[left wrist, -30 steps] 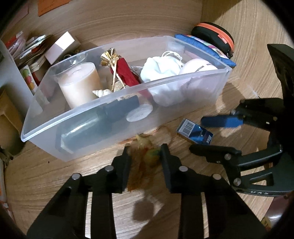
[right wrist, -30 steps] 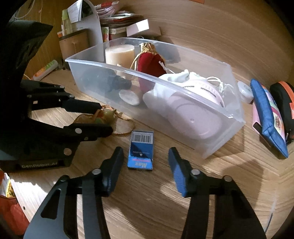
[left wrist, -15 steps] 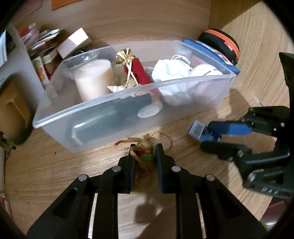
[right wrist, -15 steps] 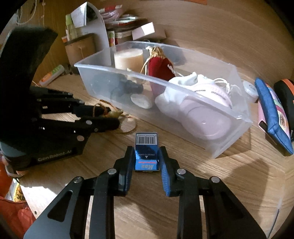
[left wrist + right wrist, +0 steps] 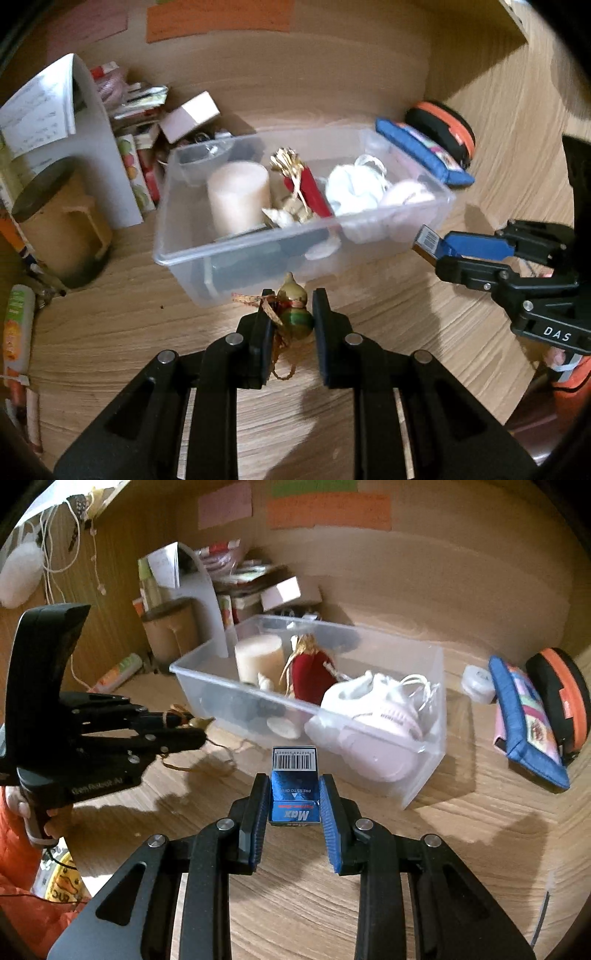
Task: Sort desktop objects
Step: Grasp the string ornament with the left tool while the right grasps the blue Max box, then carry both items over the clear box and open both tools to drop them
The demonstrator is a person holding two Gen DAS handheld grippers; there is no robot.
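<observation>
My left gripper (image 5: 290,314) is shut on a small green-and-gold gourd ornament (image 5: 293,314) with a gold cord, held above the desk in front of the clear plastic bin (image 5: 258,254). My right gripper (image 5: 293,794) is shut on a small blue staple box (image 5: 294,786) with a barcode, lifted off the desk near the bin's right front. The box also shows in the left wrist view (image 5: 428,240). The bin holds a cream candle (image 5: 238,195), a red pouch (image 5: 310,188), white pouches (image 5: 354,188) and dark items.
A blue pencil case (image 5: 524,716) and a black-and-orange case (image 5: 561,698) lie right of the bin. A small white round tape (image 5: 478,679) sits behind it. A tan mug (image 5: 62,236), a grey stand, books and a small box crowd the left back.
Both grippers closed on their objects and lifted them off the desk: the left on the gourd ornament, the right on the blue box. Both now sit higher above the desk.
</observation>
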